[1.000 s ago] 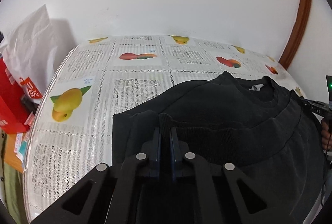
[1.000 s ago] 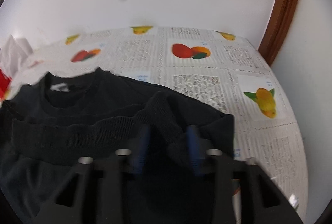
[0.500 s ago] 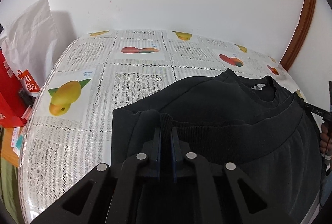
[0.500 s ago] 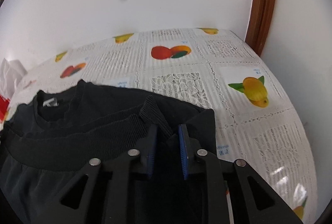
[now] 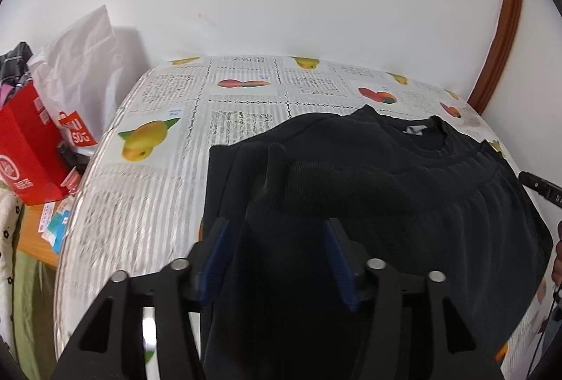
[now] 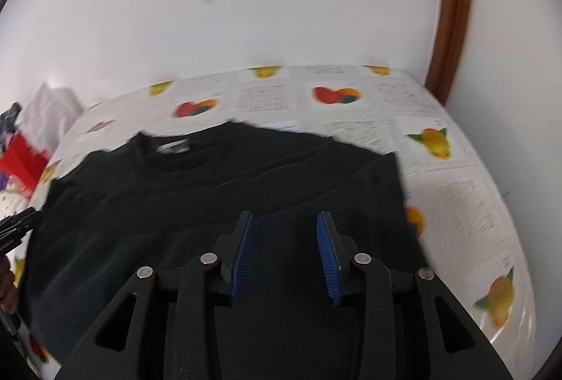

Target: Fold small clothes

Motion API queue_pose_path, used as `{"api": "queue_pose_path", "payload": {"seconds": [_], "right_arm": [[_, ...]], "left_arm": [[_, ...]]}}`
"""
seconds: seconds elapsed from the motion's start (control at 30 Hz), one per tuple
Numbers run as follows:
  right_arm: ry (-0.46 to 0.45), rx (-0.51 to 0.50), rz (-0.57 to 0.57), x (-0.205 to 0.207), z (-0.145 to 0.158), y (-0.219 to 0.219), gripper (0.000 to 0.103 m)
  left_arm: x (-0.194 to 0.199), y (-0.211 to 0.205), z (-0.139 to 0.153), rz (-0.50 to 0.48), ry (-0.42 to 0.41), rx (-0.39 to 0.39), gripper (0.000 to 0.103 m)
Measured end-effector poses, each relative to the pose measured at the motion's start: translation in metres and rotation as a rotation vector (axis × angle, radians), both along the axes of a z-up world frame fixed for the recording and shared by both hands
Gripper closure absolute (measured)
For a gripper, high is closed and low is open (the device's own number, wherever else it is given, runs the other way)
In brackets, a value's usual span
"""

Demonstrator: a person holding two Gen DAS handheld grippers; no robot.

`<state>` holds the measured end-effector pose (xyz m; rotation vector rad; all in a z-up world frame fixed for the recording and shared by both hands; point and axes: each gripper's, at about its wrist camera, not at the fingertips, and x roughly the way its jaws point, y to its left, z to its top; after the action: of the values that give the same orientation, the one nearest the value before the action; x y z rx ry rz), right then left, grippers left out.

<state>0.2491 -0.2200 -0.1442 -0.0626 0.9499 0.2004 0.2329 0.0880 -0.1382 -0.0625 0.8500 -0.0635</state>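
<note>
Now both tools (image 5: 277,250) (image 6: 286,248) parted over the black sweater (image 5: 404,190).

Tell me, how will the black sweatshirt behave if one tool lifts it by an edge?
The black sweatshirt is probably floppy: its folded layers sag and crease. It would likely drape, not hold shape. On the glossy tablecloth it may slide when pushed.

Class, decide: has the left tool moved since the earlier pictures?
Yes. The left tool has pulled back from the mango-print tablecloth, off the black knit sweater's ribbed hem; its jaws have just been opening, pads clear.
</note>
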Motion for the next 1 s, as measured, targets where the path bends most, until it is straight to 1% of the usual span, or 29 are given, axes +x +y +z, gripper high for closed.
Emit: {"api": "queue_pose_path", "payload": {"seconds": [0.2,0.27,0.37,0.4,0.47,0.6,0.7,0.8,0.87,1.0], "right_arm": [[0.003,0.020,0.092,-0.050,-0.003,0.053,0.058],[0.018,0.043,0.128,-0.069,-0.006,0.073,0.056],[0.021,0.041,0.179,-0.096,-0.009,0.101,0.055],[0.019,0.040,0.207,-0.107,-0.009,0.113,0.052],[0.021,0.050,0.267,-0.129,-0.009,0.138,0.048],[0.013,0.038,0.369,-0.168,-0.011,0.183,0.044],[0.013,0.029,0.456,-0.195,-0.014,0.217,0.044],[-0.005,0.007,0.540,-0.222,-0.017,0.250,0.042],[-0.018,-0.005,0.599,-0.238,-0.020,0.271,0.041],[-0.013,-0.043,0.679,-0.258,-0.032,0.303,0.041]], "left_arm": [[-0.042,0.011,0.005,0.016,-0.012,-0.004,0.043],[-0.057,0.022,0.004,0.034,-0.004,-0.014,0.043],[-0.071,0.038,0.004,0.059,0.007,-0.019,0.042],[-0.077,0.045,0.003,0.068,0.015,-0.021,0.040],[-0.084,0.058,0.001,0.073,0.040,-0.024,0.038],[-0.093,0.081,-0.001,0.095,0.055,-0.046,0.038],[-0.098,0.099,0.000,0.116,0.061,-0.085,0.037],[-0.104,0.115,-0.002,0.149,0.060,-0.101,0.035],[-0.107,0.124,-0.006,0.159,0.063,-0.128,0.035],[-0.109,0.134,-0.009,0.163,0.068,-0.122,0.035]]}}
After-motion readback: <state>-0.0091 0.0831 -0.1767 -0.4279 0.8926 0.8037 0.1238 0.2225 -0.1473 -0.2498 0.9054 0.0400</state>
